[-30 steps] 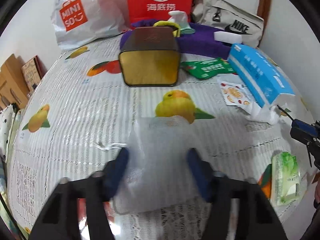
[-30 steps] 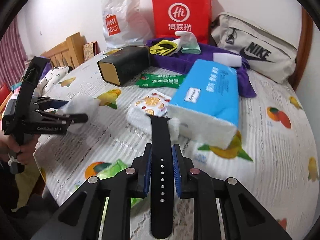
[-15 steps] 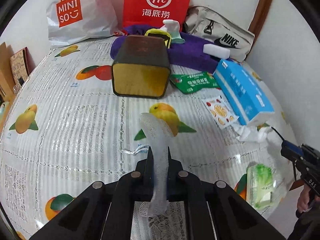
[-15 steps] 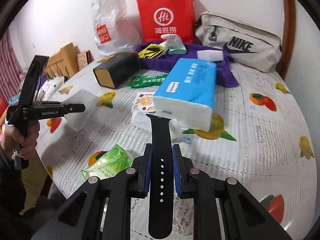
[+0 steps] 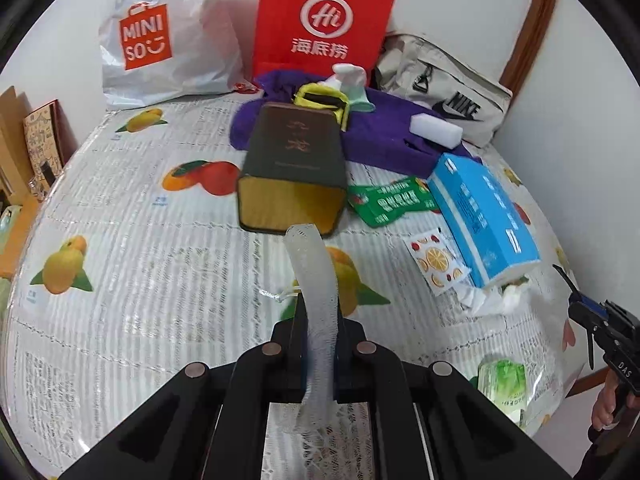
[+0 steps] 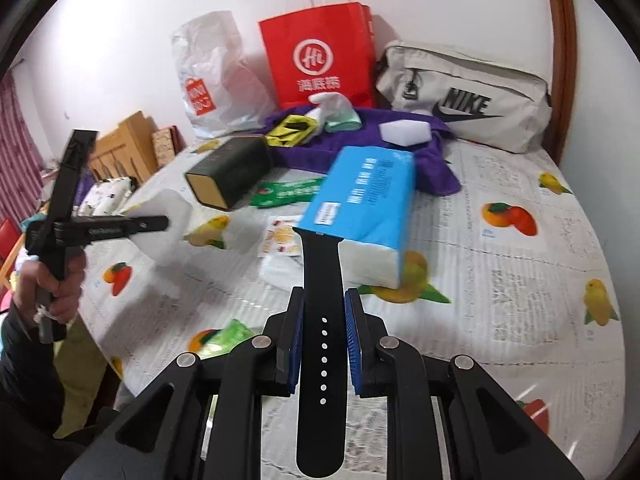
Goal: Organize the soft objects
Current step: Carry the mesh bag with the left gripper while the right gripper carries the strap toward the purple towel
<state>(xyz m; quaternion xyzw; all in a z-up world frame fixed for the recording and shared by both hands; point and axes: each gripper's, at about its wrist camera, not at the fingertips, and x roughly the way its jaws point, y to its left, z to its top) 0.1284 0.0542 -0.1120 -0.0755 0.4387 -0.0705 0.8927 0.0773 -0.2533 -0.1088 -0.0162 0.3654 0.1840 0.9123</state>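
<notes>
in the left wrist view, the left tongs [image 5: 318, 344] are clamping together on a white mesh pouch [image 5: 314, 280], pinching it thin so it is standing up between the pads, lifted clear of the fruit-print worktop [image 5: 160, 248]. just ahead, a dark box with a gold end [image 5: 294, 168] is lying on its side, and behind it a purple cloth [image 5: 384, 136] is carrying a white sponge block [image 5: 436, 130]. to the right a blue tissue pack [image 5: 486, 216] is lying beside a green packet [image 5: 390, 202]. in the right wrist view, the right tongs [image 6: 323, 336] are gripping a black watch strap [image 6: 323, 320] edge to edge, its far end pointing at the tissue pack and its near end hanging below the pads. the left tongs are showing at the left edge, holding the pouch above the worktop. judging from this, the step in hand is carrying 2 picked-up soft things, 1 in each grip, toward wherever they are being gathered, likely the purple cloth. the next move is calling for steady grips, since the limp pouch could slip, and for a clear landing spot.
</notes>
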